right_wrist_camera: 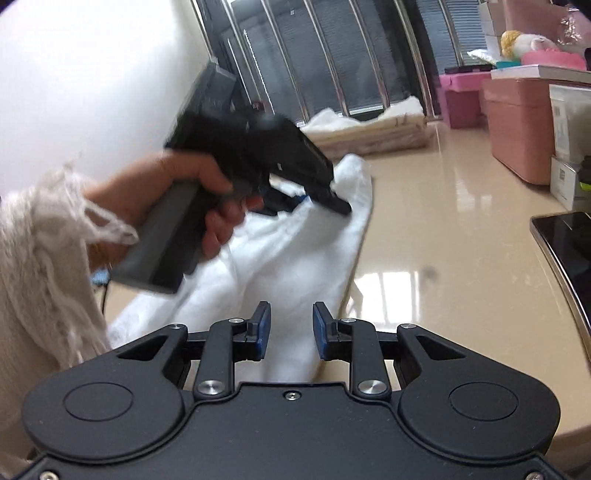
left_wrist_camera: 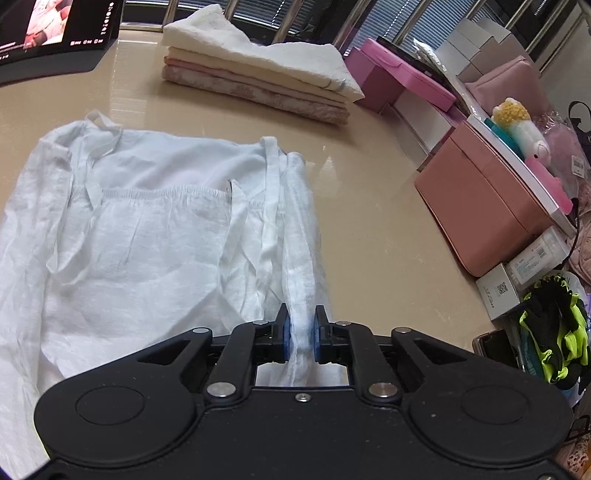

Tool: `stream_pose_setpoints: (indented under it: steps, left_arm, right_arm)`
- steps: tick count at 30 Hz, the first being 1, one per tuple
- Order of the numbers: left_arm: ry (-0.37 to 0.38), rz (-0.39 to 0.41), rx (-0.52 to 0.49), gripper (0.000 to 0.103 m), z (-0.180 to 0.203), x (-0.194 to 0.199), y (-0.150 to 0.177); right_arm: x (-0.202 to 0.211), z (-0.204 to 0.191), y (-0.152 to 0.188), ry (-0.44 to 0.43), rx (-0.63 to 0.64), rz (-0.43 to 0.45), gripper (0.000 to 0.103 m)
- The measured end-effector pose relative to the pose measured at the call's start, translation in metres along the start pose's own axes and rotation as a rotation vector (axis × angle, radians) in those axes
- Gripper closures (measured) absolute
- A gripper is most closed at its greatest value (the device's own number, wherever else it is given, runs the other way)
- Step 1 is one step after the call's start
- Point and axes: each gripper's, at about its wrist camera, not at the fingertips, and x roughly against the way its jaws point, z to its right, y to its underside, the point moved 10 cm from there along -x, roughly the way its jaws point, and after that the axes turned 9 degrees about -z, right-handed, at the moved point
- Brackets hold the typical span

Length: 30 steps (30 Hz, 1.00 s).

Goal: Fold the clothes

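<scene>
Left gripper (left_wrist_camera: pixel 302 325) clamped on a fold of the white garment (left_wrist_camera: pixel 147 229) lying on the worktop (left_wrist_camera: pixel 369 229); right gripper (right_wrist_camera: pixel 291 325) apart above it.

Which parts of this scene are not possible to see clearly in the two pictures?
- Left wrist view: the white garment runs off the left edge, and the gripper body hides its near part.
- Right wrist view: the left gripper is motion-blurred, so its grip is unreadable there.
- Left wrist view: the screen is cut off by the top edge.
</scene>
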Motion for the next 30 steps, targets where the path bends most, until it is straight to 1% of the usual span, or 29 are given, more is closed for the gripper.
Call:
stream_pose_setpoints:
  steps: [3, 6, 7, 8, 9, 10, 11, 12, 13, 16, 17, 19, 20, 21, 23, 24, 26, 30]
  left_arm:
    - [-0.027, 0.006, 0.0, 0.092, -0.004, 0.001, -0.001]
    - [-0.053, 0.013, 0.001, 0.091, -0.007, 0.002, -0.002]
    - [-0.062, 0.015, 0.001, 0.091, -0.008, 0.002, -0.002]
    - [-0.071, 0.017, 0.001, 0.088, -0.01, 0.002, -0.003]
    - [-0.081, 0.025, 0.001, 0.079, -0.011, 0.003, -0.004]
    - [-0.095, 0.05, -0.001, 0.074, -0.014, 0.007, -0.007]
    - [-0.112, 0.087, 0.0, 0.065, -0.016, 0.012, -0.011]
    - [-0.128, 0.13, 0.002, 0.061, -0.017, 0.017, -0.016]
    - [-0.136, 0.17, 0.001, 0.061, -0.017, 0.022, -0.02]
    - [-0.081, 0.253, -0.021, 0.061, -0.006, 0.033, -0.03]
    - [-0.066, 0.25, -0.047, 0.062, 0.001, 0.031, -0.03]
    - [-0.044, 0.239, -0.099, 0.072, 0.014, 0.026, -0.031]
    - [-0.064, 0.215, -0.124, 0.079, 0.019, 0.019, -0.03]
    - [-0.086, 0.189, -0.142, 0.084, 0.021, 0.011, -0.029]
    - [-0.139, 0.123, -0.14, 0.086, 0.016, -0.008, -0.023]
    - [-0.16, 0.101, -0.14, 0.089, 0.014, -0.015, -0.021]
    - [-0.174, 0.12, -0.142, 0.089, 0.011, -0.019, -0.019]
    - [-0.17, 0.112, -0.124, 0.088, 0.009, -0.017, -0.019]
  right_arm:
    - [-0.004, -0.007, -0.003, -0.022, 0.007, 0.003, 0.075]
    - [-0.016, -0.01, 0.0, 0.0, 0.034, -0.025, 0.075]
    - [-0.021, -0.01, 0.004, 0.016, 0.047, -0.047, 0.075]
    - [-0.025, -0.01, 0.009, 0.037, 0.063, -0.076, 0.077]
    - [-0.025, -0.011, 0.011, 0.049, 0.085, -0.079, 0.077]
    - [-0.024, -0.013, 0.012, 0.059, 0.107, -0.074, 0.077]
    - [-0.024, -0.013, 0.012, 0.062, 0.116, -0.075, 0.078]
    - [-0.024, -0.013, 0.013, 0.064, 0.12, -0.078, 0.077]
    - [-0.023, -0.013, 0.013, 0.066, 0.125, -0.081, 0.077]
    - [-0.023, -0.014, 0.014, 0.074, 0.143, -0.081, 0.077]
    - [-0.023, -0.015, 0.014, 0.074, 0.146, -0.081, 0.077]
    - [-0.023, -0.015, 0.014, 0.074, 0.15, -0.08, 0.077]
    - [-0.023, -0.015, 0.014, 0.074, 0.152, -0.08, 0.077]
    - [-0.023, -0.015, 0.015, 0.074, 0.154, -0.08, 0.077]
    - [-0.023, -0.016, 0.015, 0.074, 0.158, -0.08, 0.077]
    - [-0.023, -0.016, 0.015, 0.073, 0.159, -0.08, 0.077]
    - [-0.023, -0.016, 0.015, 0.072, 0.164, -0.079, 0.077]
    - [-0.023, -0.017, 0.016, 0.071, 0.173, -0.077, 0.077]
